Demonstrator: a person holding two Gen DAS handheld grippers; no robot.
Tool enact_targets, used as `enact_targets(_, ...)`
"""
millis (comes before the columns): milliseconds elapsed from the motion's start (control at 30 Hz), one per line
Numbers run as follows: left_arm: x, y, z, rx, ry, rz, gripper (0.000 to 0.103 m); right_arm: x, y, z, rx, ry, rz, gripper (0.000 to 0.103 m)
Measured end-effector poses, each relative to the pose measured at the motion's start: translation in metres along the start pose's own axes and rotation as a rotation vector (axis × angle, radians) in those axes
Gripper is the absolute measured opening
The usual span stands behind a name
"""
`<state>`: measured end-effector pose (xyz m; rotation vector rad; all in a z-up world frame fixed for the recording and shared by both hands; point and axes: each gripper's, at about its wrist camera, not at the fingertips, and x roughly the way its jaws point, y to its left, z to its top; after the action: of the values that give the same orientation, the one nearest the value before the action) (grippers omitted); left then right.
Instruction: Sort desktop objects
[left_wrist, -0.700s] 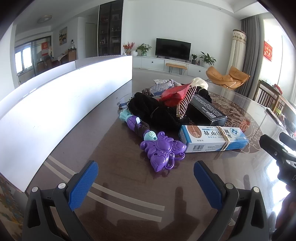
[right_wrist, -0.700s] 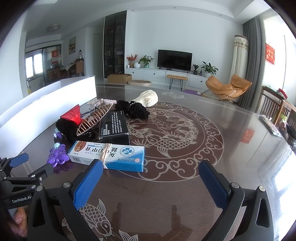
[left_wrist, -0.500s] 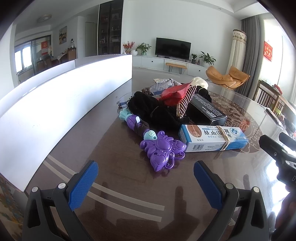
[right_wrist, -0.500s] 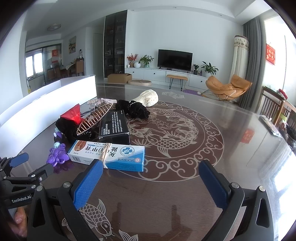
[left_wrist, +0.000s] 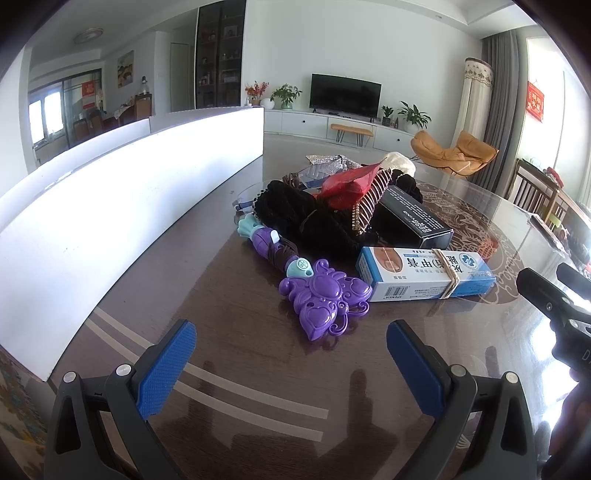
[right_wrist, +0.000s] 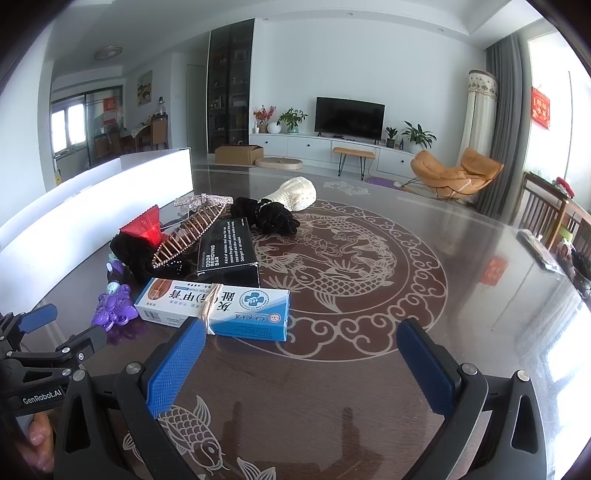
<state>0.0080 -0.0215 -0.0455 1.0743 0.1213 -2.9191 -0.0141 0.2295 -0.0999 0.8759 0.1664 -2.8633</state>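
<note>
Left wrist view: both jaws released, sorting not begun; next, advance left gripper (left_wrist: 291, 363) onto toy (left_wrist: 325, 299) ahead.

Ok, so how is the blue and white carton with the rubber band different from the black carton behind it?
The blue and white carton is pale, with large Chinese characters, and a tan rubber band wraps its middle. The black carton is dark with small white English print and has no band. The blue and white carton lies across the right wrist view, nearest the grippers; the black carton points away, against the pile. Both are long rectangular cartons lying flat on the table.
</note>
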Motion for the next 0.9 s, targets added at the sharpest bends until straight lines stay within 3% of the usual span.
enact_targets(900, 0.0006, 0.0000, 0.0000, -0.005, 0.003, 0.005, 0.103, 0.0029, 0.0025, 0.0000, -0.003, 0.005, 0.001, 0.103)
